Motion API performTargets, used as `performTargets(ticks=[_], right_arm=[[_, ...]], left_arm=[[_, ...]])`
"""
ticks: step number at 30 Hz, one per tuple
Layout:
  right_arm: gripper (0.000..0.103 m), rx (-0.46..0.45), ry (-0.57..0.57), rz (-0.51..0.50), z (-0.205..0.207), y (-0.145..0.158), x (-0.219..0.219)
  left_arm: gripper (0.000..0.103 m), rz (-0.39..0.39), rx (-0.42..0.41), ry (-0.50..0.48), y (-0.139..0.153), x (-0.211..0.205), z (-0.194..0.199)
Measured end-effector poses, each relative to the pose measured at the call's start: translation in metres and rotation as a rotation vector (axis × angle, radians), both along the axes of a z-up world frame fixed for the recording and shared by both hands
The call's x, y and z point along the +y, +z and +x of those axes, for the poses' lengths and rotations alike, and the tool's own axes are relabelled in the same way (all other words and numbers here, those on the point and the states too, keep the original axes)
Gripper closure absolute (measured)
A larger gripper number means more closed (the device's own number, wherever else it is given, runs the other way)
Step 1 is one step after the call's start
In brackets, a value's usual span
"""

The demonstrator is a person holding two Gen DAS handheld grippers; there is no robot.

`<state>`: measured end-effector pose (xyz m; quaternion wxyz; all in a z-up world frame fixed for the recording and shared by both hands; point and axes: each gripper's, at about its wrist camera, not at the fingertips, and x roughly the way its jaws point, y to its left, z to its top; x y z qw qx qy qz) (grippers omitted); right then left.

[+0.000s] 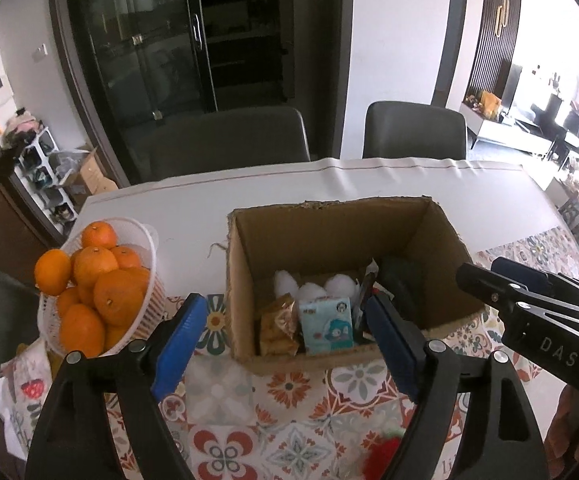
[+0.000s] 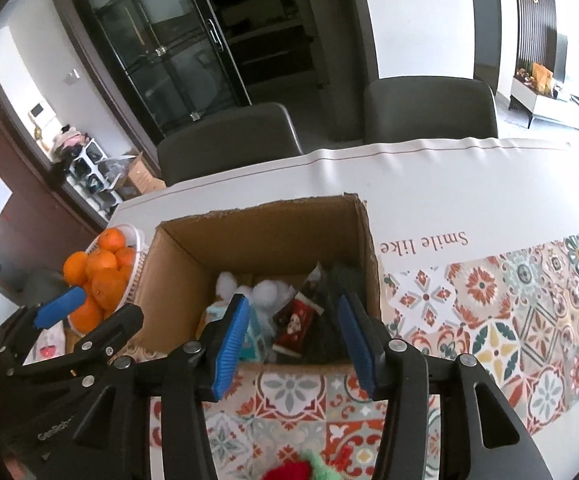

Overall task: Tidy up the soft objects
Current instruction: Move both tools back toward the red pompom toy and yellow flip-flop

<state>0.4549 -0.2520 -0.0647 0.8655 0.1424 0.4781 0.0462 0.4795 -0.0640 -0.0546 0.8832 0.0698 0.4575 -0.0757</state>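
1. Brown cardboard makes up the open box point(image 1: 329, 232) that stands on the patterned tablecloth point(image 1: 289, 396), and it already holds most of what can be seen of the soft things.
2. Inside the box lie white cotton balls point(image 1: 312, 289) near the back, a light blue tissue pack point(image 1: 326, 325) in the middle, a gold snack packet point(image 1: 277, 326) to its left, a red-and-black wrapper point(image 2: 295, 326) and something dark at the right side that I cannot identify.
3. The left gripper point(image 1: 285, 344) has its blue pads standing wide apart with nothing between them; it hovers over the near edge of the box.
4. The right gripper point(image 2: 293, 340) is also parted, less widely, and holds nothing; it points down at the near right part of the box.
5. One soft item is plainly left outside: a fluffy red and green toy point(image 2: 293, 470) lies on the cloth just in front of the box, below both grippers and cut off by the bottom of each view.
6. Judging by this, the job looks mostly done, with the toy as the likely next pick; whether more things wait out of view I cannot tell.
7. A white basket of oranges point(image 1: 93, 280) sits just left of the box and seems no part of the sorting.
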Motion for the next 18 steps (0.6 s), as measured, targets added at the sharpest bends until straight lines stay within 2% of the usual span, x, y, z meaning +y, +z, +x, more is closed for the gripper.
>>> performTargets(ticks=[9,18], right_arm=[[0.049,-0.039,0.006,0.004,-0.044,0.015,0.004],[0.049,-0.033,0.036,0.003,-0.082,0.011,0.008]], left_arm=[[0.019,0.005,-0.046,-0.002,0.015,0.004,-0.045],[0.019,0.017,-0.043,-0.018,0.010,0.004,-0.088]])
